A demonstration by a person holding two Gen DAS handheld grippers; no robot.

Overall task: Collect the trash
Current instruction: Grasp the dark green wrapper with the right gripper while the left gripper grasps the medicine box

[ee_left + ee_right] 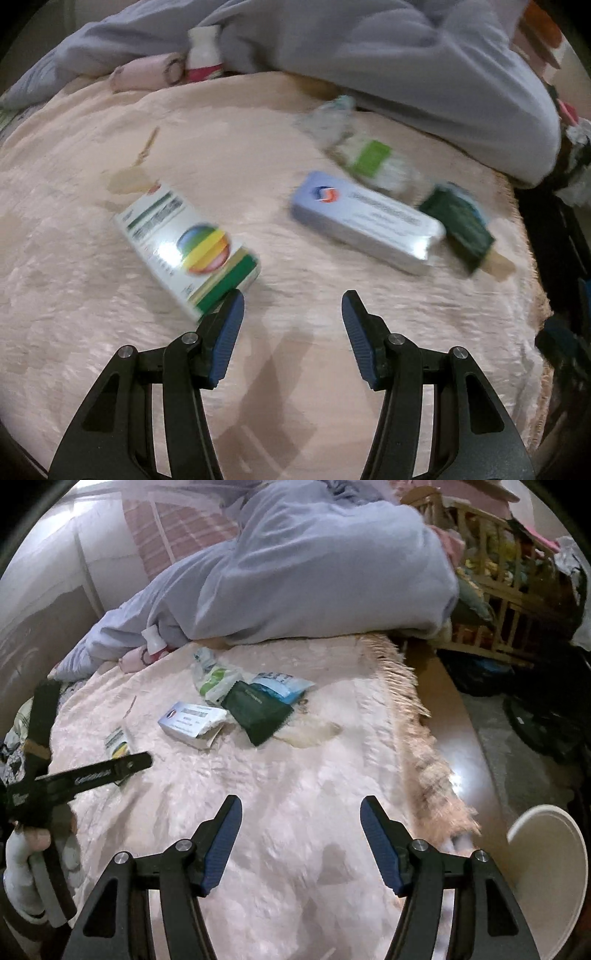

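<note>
Clearly nothing is collected yet: the pink blanket [110,295] on the bed carries all the trash, with a grey quilt [369,55] bunched at twelve o'clock. At the right edge of the right wrist view, at four o'clock, a white bin [546,867] stands below the bed.

The left gripper [293,306] has its jaws released, with nothing between them. The green box [192,243] lies at about eleven o'clock from them, its near corner just beside the left jaw. The blue box [362,225] lies at one o'clock, a dark packet [458,225] touching its far end, and a crumpled wrapper [369,155] behind.

The right gripper [301,812] is also released and empty; the same pile sits well apart at twelve o'clock.

I think the step is to take the green box. To do it well, the left jaws should shift toward ten o'clock, straddle the narrow side of the box, and close only when both pads face cardboard, not blanket.
</note>
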